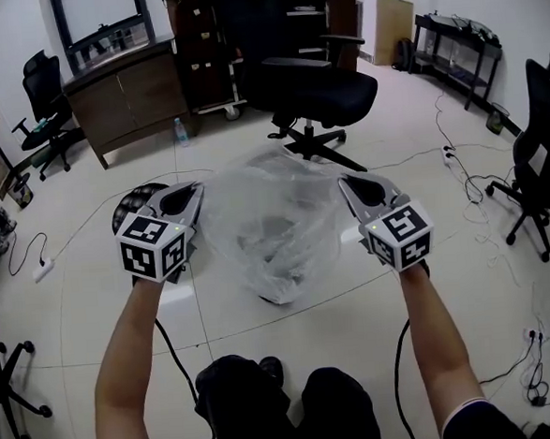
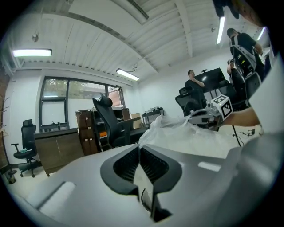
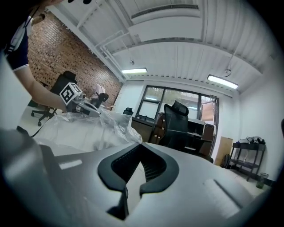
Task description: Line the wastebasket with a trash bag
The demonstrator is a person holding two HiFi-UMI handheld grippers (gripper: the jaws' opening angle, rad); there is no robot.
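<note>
Left tool was fully closed, with a thin strip of clear film pinched between its pads. Right tool was the same: jaws together on the film's opposite edge. Both pointed roughly level, well apart, each with a bare forearm behind it. The trash bag was stretched between the two tips: transparent, heavily crumpled, top edge pulled wide, body sagging to a rounded bottom just above the floor. The wastebasket, black and round, sat on the floor just behind the left tool, mostly hidden by it and apart from the bag. The floor was pale tile with cables trailing across it and a power strip at left. Beyond the bag stood a black office chair, a wooden cabinet and a water bottle beside it.
</note>
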